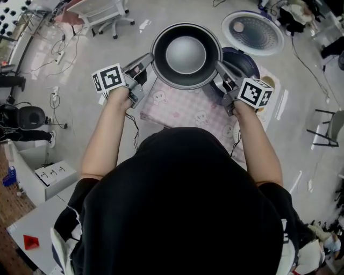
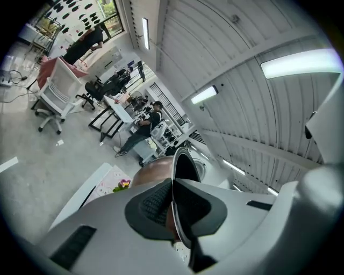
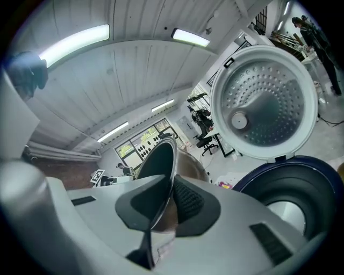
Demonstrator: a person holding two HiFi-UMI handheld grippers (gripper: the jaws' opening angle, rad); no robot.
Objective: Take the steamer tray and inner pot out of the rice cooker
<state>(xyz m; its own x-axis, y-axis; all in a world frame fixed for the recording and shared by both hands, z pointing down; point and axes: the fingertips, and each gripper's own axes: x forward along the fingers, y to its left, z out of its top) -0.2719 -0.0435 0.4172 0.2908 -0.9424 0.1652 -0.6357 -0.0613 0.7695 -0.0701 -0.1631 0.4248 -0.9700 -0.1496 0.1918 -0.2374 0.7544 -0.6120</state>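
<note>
The inner pot (image 1: 186, 53), dark inside with a copper-toned outer wall (image 2: 150, 174), hangs in the air between both grippers, above the far edge of the pink mat (image 1: 183, 110). My left gripper (image 1: 152, 58) is shut on the pot's left rim; its pads clamp the thin rim (image 2: 180, 161) from both sides. My right gripper (image 1: 219, 65) is shut on the opposite rim (image 3: 158, 161) in the same way. The dark blue rice cooker (image 1: 244, 62) stands just right of the pot, its well (image 3: 290, 188) open and its perforated lid (image 3: 263, 102) raised. I see no steamer tray.
The pink checkered mat covers a white table in front of me. The cooker's raised lid (image 1: 252, 33) stands behind the cooker body. Office chairs (image 1: 105, 16), cables and desks are on the floor around; people sit at desks (image 2: 142, 126) far off.
</note>
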